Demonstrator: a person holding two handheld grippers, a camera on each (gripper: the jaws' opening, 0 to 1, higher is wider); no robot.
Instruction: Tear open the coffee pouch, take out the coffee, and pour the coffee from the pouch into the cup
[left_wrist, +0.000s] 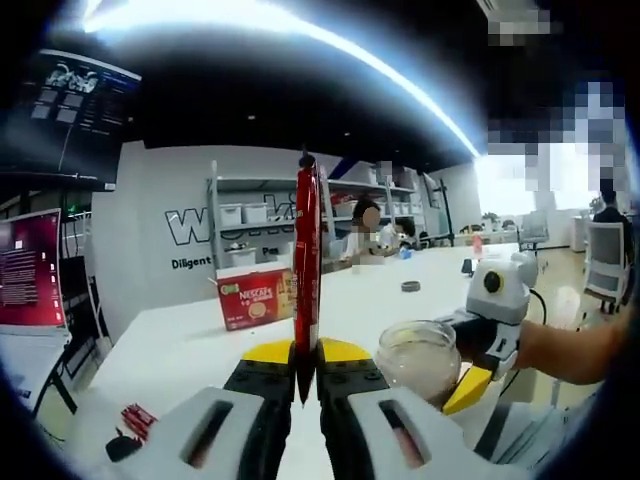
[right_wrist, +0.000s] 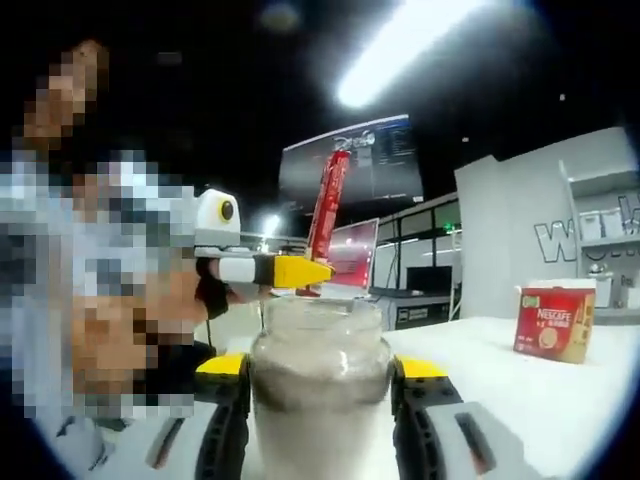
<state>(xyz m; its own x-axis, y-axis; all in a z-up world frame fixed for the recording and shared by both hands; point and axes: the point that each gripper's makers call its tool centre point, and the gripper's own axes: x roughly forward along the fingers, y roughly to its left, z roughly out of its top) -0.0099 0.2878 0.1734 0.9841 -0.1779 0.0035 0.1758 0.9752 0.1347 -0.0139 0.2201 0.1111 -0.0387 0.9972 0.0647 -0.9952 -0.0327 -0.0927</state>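
A long red coffee stick pouch (left_wrist: 306, 250) stands upright between the jaws of my left gripper (left_wrist: 307, 375), which is shut on its lower end. Just to its right, my right gripper (left_wrist: 478, 345) holds a glass jar (left_wrist: 418, 358) with pale, cloudy contents. In the right gripper view the jar (right_wrist: 318, 385) sits close up between the jaws of my right gripper (right_wrist: 320, 375), shut on its sides. Behind and above the jar's mouth, the left gripper (right_wrist: 298, 272) holds the red pouch (right_wrist: 328, 205) upright. Whether the pouch top is torn I cannot tell.
A red Nescafe box (left_wrist: 257, 298) (right_wrist: 553, 322) stands on the white table (left_wrist: 170, 350). Red packet scraps (left_wrist: 137, 420) lie near the table's left edge. A small dark round item (left_wrist: 410, 286) lies farther back. Monitors, shelves and seated people are beyond the table.
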